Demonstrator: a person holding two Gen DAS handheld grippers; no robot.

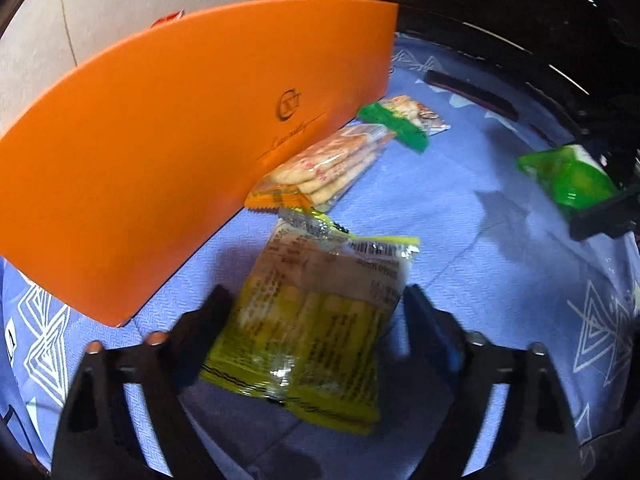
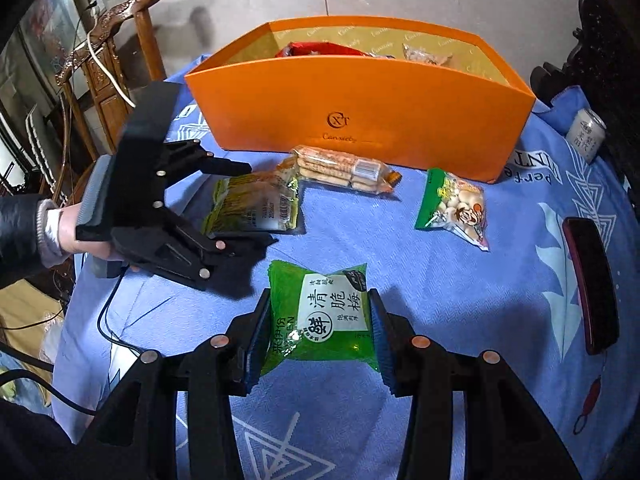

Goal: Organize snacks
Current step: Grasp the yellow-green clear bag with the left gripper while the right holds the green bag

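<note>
My left gripper (image 1: 316, 300) is open around a yellow-green snack packet (image 1: 312, 320) lying on the blue cloth; it also shows in the right wrist view (image 2: 256, 204), with the left gripper (image 2: 256, 204) straddling it. My right gripper (image 2: 318, 320) is shut on a green plum packet (image 2: 320, 316), also seen in the left wrist view (image 1: 568, 178). An orange box (image 2: 360, 120) stands behind, holding several snacks. A clear cracker pack (image 2: 340, 168) and a green-edged snack bag (image 2: 456, 204) lie in front of the box.
A dark red case (image 2: 590, 276) lies at the right on the blue tablecloth (image 2: 440, 300). A drink can (image 2: 587, 134) stands at the right rear. A carved wooden chair (image 2: 112, 40) and cables are at the left, beyond the table edge.
</note>
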